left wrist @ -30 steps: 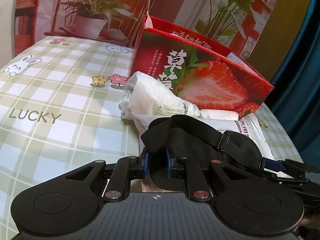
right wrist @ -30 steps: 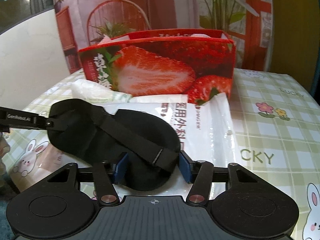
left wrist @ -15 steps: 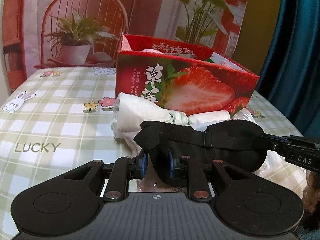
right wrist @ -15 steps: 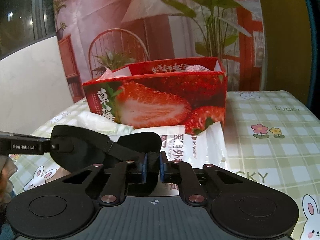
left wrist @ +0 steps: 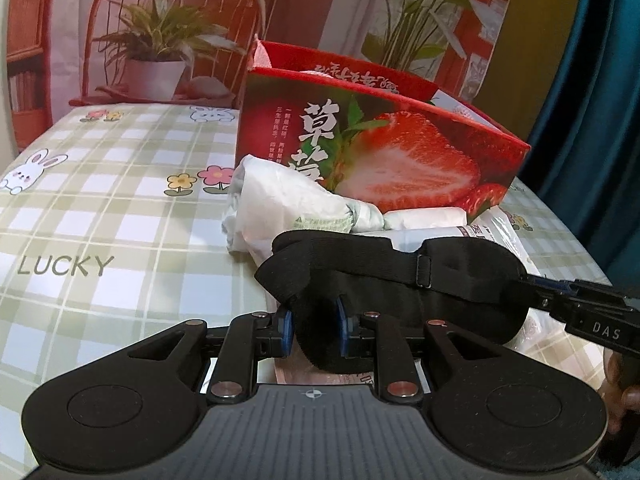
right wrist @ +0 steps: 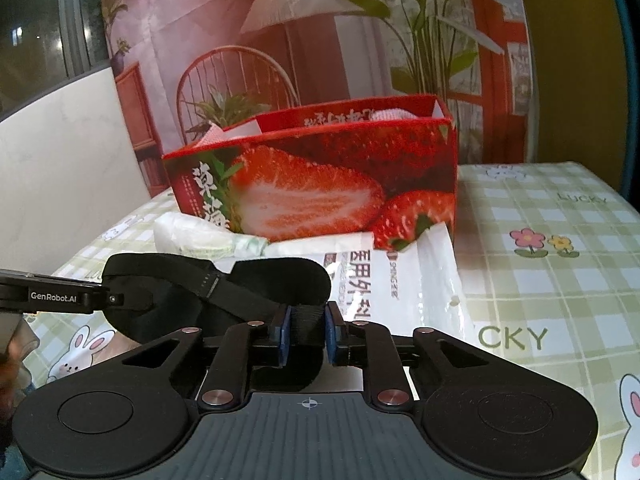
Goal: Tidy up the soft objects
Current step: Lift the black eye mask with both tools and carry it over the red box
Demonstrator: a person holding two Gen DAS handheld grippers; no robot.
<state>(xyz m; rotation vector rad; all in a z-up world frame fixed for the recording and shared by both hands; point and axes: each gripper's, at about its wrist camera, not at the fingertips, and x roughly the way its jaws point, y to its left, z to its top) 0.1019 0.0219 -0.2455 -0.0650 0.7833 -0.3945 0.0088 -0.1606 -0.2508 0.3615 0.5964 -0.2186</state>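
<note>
A black sleep mask (left wrist: 460,276) with an elastic strap hangs stretched between both grippers, just above the table. My left gripper (left wrist: 312,330) is shut on its left end. My right gripper (right wrist: 306,328) pinches the other end (right wrist: 280,280), fabric and strap between its blue pads; its jaws are easing open while still pressing the cloth. Each view shows the other gripper from the side: the right gripper (left wrist: 536,284) and the left gripper (right wrist: 108,298). Behind the mask stands the red strawberry box (left wrist: 400,160), open at the top (right wrist: 320,192).
A crumpled white soft pack (left wrist: 280,204) and a flat white printed packet (right wrist: 400,280) lie against the box front, under the mask. The checked tablecloth (left wrist: 100,200) stretches left; a teal curtain (left wrist: 592,120) hangs at the right. Part of a hand (left wrist: 620,392) shows low right.
The right gripper's wide jaws closed onto the mask's end. The mask rose off the packets and now spans both grippers, pulled flatter.
</note>
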